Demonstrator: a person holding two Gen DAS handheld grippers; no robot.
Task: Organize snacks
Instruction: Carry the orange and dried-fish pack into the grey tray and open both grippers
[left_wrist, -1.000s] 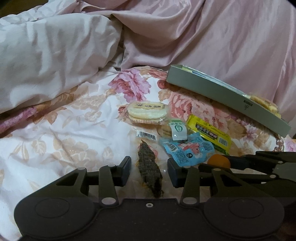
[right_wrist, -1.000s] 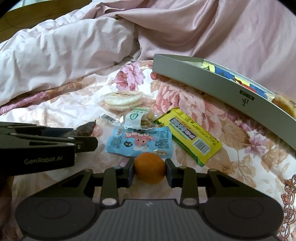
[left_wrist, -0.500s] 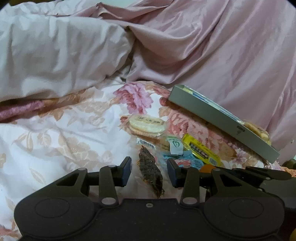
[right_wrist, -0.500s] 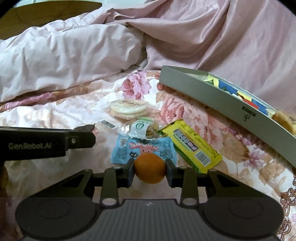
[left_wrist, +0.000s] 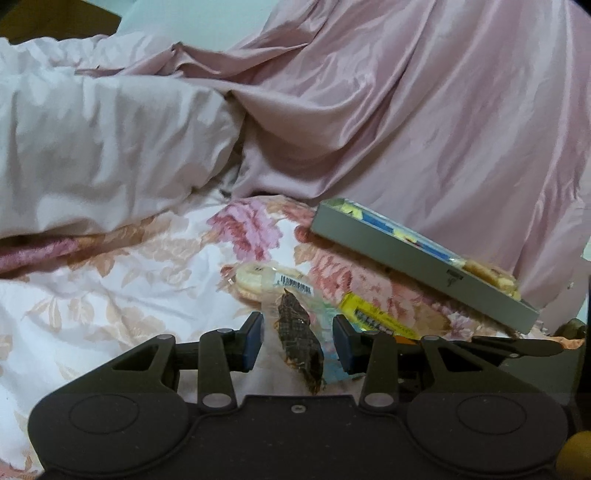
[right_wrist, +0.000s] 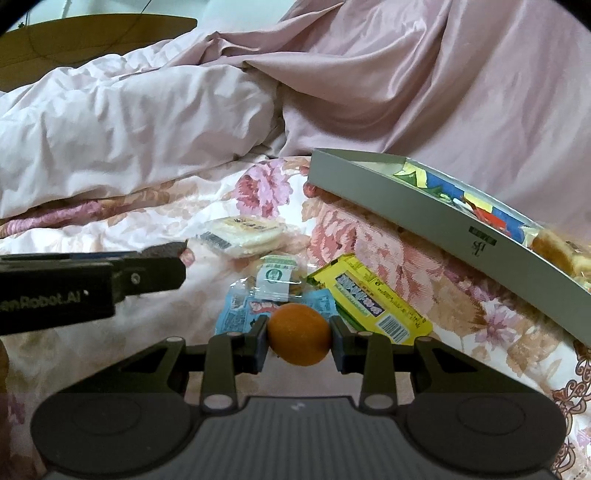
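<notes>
My left gripper (left_wrist: 297, 343) is shut on a clear packet holding a dark brown snack (left_wrist: 295, 328), lifted just above the floral bedspread (left_wrist: 110, 295). From the right wrist view, this gripper (right_wrist: 173, 267) juts in from the left. My right gripper (right_wrist: 299, 334) is shut on a small orange fruit (right_wrist: 299, 345), above a blue packet (right_wrist: 236, 315). On the bed lie a rice cracker pack (right_wrist: 251, 232), a green-label clear packet (right_wrist: 275, 278) and a yellow packet (right_wrist: 369, 299). A grey box (right_wrist: 406, 212) with several snacks inside sits at the right.
A crumpled pink duvet (right_wrist: 129, 122) rises behind the snacks and the box (left_wrist: 406, 254). A wooden surface (right_wrist: 92, 33) shows at the far top left. The bedspread's patterned hem (right_wrist: 569, 391) runs along the right.
My left gripper has risen and tilted upward with the dark snack packet in it. The snacks on the bed now look farther off. The right gripper has kept its hold on the orange fruit.
</notes>
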